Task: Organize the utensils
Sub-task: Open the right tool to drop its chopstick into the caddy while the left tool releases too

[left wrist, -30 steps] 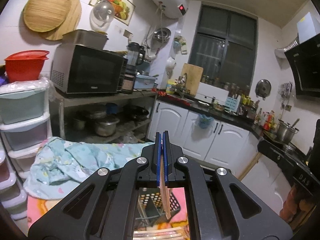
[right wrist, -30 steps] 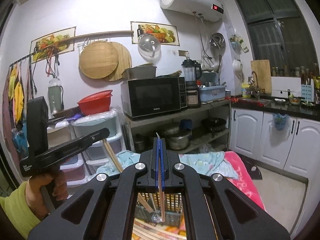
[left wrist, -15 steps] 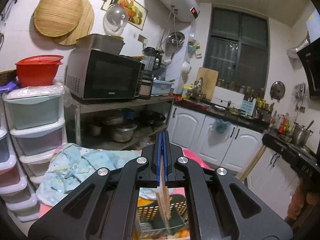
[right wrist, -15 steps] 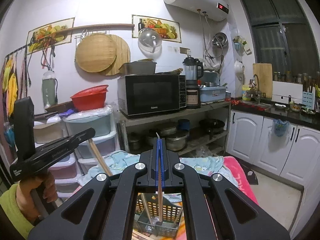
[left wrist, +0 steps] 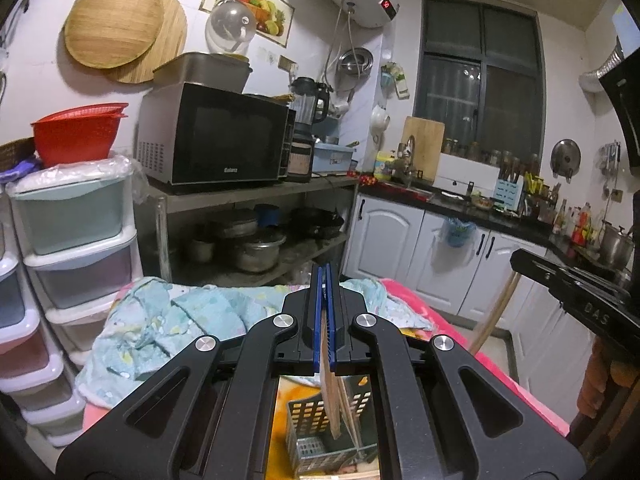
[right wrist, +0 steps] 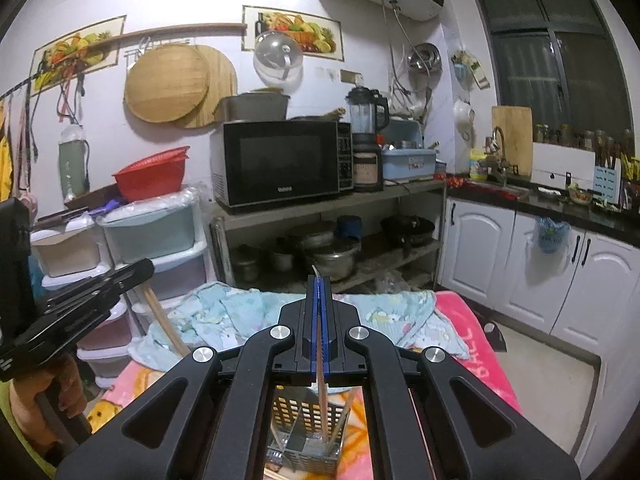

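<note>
Right wrist view, one utensil basket (right wrist: 305, 436), two hand-held grippers (right wrist: 320, 312)

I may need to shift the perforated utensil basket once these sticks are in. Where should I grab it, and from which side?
Take the utensil basket by its top rim, coming straight down from above. It stands upright and open-topped, so a thin perforated wall edge is exposed for the jaws to straddle. Choose a stretch away from the wooden sticks already leaning inside. Both grippers are currently shut on sticks, so one must release first.
</note>
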Demonstrator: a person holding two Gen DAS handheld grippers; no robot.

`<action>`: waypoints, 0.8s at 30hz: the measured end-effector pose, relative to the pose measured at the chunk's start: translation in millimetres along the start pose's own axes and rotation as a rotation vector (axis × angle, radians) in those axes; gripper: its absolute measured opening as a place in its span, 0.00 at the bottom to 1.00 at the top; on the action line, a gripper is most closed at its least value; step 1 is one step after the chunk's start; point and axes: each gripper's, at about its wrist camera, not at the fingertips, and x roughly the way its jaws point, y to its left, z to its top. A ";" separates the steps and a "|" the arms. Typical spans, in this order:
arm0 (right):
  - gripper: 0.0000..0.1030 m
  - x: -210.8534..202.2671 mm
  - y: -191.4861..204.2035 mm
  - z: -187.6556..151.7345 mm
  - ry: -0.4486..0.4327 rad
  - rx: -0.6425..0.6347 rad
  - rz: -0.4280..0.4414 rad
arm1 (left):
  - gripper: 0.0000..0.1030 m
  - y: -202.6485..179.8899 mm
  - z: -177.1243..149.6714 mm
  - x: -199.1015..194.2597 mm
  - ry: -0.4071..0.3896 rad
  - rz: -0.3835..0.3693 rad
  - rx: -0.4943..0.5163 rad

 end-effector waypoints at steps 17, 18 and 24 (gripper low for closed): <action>0.56 10.6 -18.4 -61.7 0.152 0.073 -0.048 | 0.71 33.0 -39.8 -12.0 0.038 -0.004 -0.143; 0.56 8.1 -19.7 -65.6 0.156 0.079 -0.047 | 0.74 33.4 -42.9 -15.6 0.034 -0.005 -0.146; 0.56 -12.7 -27.5 -87.2 0.167 0.098 -0.062 | 0.90 30.0 -60.1 -27.9 0.052 -0.009 -0.144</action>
